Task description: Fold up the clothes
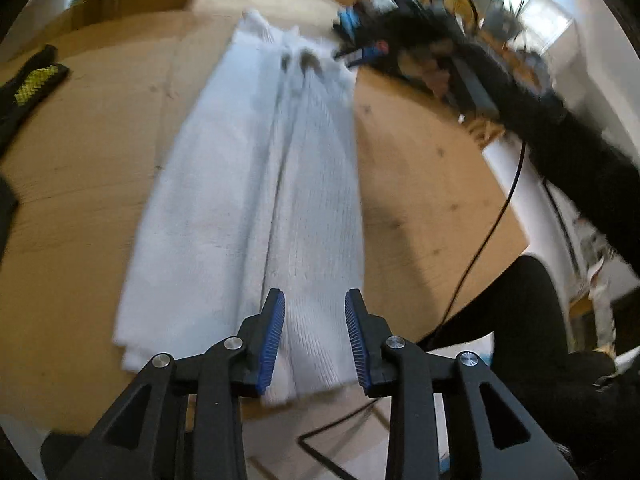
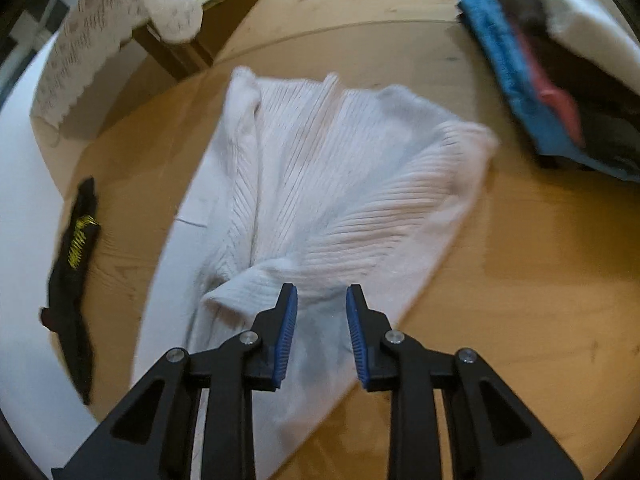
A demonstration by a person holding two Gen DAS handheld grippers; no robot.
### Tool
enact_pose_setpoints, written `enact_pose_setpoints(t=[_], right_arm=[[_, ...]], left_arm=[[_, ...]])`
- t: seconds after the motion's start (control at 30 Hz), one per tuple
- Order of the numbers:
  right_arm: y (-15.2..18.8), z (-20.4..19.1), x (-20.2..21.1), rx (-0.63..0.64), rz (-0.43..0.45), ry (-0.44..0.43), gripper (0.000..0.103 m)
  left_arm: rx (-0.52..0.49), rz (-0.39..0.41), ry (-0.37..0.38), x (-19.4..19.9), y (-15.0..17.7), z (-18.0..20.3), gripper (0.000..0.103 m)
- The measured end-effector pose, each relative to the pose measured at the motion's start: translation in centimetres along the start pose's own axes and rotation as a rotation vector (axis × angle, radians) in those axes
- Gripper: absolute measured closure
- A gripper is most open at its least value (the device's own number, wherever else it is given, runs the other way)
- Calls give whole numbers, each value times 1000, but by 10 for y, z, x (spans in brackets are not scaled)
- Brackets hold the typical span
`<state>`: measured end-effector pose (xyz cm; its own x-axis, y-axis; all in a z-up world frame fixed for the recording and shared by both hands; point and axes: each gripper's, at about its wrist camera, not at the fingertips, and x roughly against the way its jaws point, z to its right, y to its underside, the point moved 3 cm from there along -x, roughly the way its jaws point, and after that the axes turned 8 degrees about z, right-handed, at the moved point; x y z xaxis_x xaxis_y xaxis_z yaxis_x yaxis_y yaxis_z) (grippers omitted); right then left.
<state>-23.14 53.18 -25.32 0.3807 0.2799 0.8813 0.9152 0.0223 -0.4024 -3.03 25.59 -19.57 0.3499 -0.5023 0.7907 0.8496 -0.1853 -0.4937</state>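
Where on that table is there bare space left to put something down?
Bare wood lies between the white sweater and the black garment, and right of the sweater below the clothes pile. That pile crowds the far right.

The white sweater (image 2: 320, 184) is a soft ribbed knit, lying on a table (image 1: 420, 168) of matt pale wood with dark knots. Both the left gripper (image 1: 315, 312) and the right gripper (image 2: 322, 308) are matt black plastic, with ridged blue pads (image 1: 274, 336) and shiny metal rivets.

no legible text anywhere
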Motion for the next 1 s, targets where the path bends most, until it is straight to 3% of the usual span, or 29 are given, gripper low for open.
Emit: enact_pose_setpoints(t=[0.17, 0.3, 0.43, 0.53, 0.67, 0.73, 0.8, 0.87, 0.93, 1.0], right_arm=[[0, -16, -12, 159, 0, 131, 77], [1, -9, 21, 119, 71, 36, 77], [15, -14, 47, 144, 139, -19, 78], [17, -35, 38, 203, 144, 6, 78], [18, -55, 5, 254, 101, 75, 83], [19, -67, -8, 300, 92, 121, 82], [21, -79, -11, 381, 109, 173, 82], [19, -73, 4, 321, 108, 118, 83], [20, -45, 34, 151, 164, 36, 82], [33, -21, 47, 85, 172, 47, 82]], left_arm=[[-35, 10, -35, -12, 4, -5, 75], [17, 46, -14, 7, -3, -5, 76], [-30, 140, -97, 30, -15, -20, 74], [-56, 102, -160, 17, -18, -39, 74], [-81, 77, -159, 10, -16, -37, 74], [-92, 68, -154, 7, -15, -34, 64], [-103, 58, -149, 4, -13, -32, 61], [-115, 48, -143, 0, -12, -29, 53], [-126, 38, -138, -3, -11, -26, 51], [-138, 28, -132, -6, -10, -24, 51]])
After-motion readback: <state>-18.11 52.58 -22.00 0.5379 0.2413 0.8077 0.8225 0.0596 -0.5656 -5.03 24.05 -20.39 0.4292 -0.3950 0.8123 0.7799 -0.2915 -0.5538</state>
